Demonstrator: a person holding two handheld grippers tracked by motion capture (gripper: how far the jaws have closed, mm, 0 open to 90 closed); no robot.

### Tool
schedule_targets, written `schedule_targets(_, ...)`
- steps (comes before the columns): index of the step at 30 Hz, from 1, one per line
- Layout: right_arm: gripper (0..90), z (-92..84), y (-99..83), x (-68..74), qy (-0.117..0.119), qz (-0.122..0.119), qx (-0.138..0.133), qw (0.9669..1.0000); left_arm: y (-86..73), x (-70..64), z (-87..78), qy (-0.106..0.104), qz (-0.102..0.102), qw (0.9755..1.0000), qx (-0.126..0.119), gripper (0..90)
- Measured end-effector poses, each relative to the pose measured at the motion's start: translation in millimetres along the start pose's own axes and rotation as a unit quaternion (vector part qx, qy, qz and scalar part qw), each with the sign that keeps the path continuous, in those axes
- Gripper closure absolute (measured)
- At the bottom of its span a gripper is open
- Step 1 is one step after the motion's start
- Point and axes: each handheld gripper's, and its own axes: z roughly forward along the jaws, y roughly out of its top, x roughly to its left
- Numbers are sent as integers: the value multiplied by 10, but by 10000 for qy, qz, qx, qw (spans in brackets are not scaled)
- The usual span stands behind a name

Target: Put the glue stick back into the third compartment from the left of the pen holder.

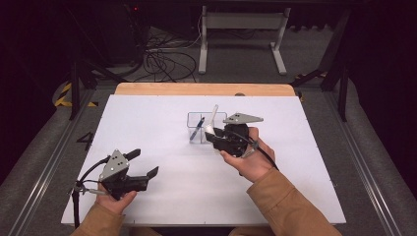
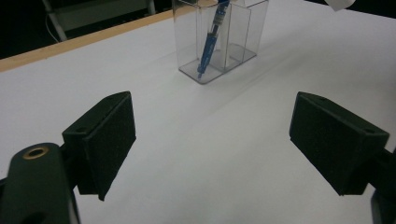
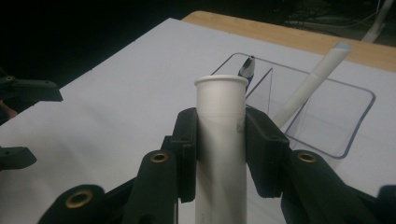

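The table top (image 1: 162, 187) is covered in plain white, with a pale wood strip (image 1: 204, 89) along its far edge in the upper middle of the high view. At centre frame stands a clear, colourless holder (image 1: 200, 129) — inside it a blue pen (image 2: 211, 39) with a dark tip. The tube (image 3: 222, 140) at the middle of the right gripper view is matt white, unpatterned, and a second white stick (image 3: 312, 82) leans at upper right. Both grippers — left gripper (image 1: 142, 166), right gripper (image 1: 212, 136) — are black with grey top plates and brass-coloured rivets. The sleeves (image 1: 290, 206) at the bottom are tan.
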Motion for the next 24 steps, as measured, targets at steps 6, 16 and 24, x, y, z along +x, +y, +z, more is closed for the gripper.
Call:
schedule_targets(6,673,-92,35,-77,28,-36,-288,9996,0,2,-1,7,12,10000,4,155)
schedule_targets(16,673,-106,70,-215,-71,-134,-713,9973,-1,2,1,13,1,10000,3,155)
schedule_targets(24,672,-2,94,-358,-185,-185,-929,9953,-2,13,4,7,36,10000,18,155)
